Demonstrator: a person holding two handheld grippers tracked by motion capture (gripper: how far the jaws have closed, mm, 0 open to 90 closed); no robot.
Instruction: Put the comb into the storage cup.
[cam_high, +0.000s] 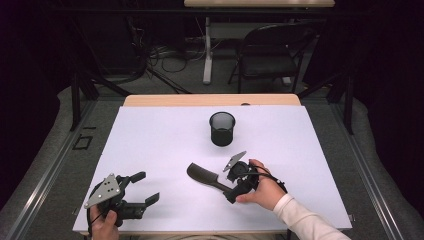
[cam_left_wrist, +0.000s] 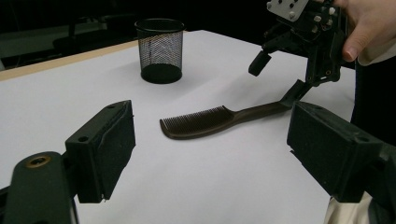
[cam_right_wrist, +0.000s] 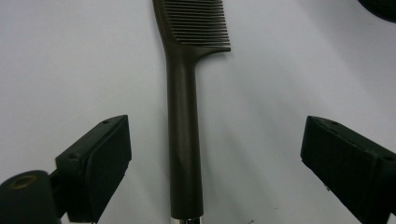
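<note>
I see right hand-held gripper (cam_high: 235, 186) low over white tabletop (cam_high: 150, 145), jaws wide apart astride handle of dark brown plastic comb (cam_right_wrist: 184, 140), not touching. Black mesh cup (cam_high: 222, 128) stands beyond. Left hand-held gripper (cam_high: 142, 187) spread open, well apart.

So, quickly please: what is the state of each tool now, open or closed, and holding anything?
Left tool: open, holding nothing.
Right tool: open, jaws either side of the comb handle, not yet gripping it.
</note>
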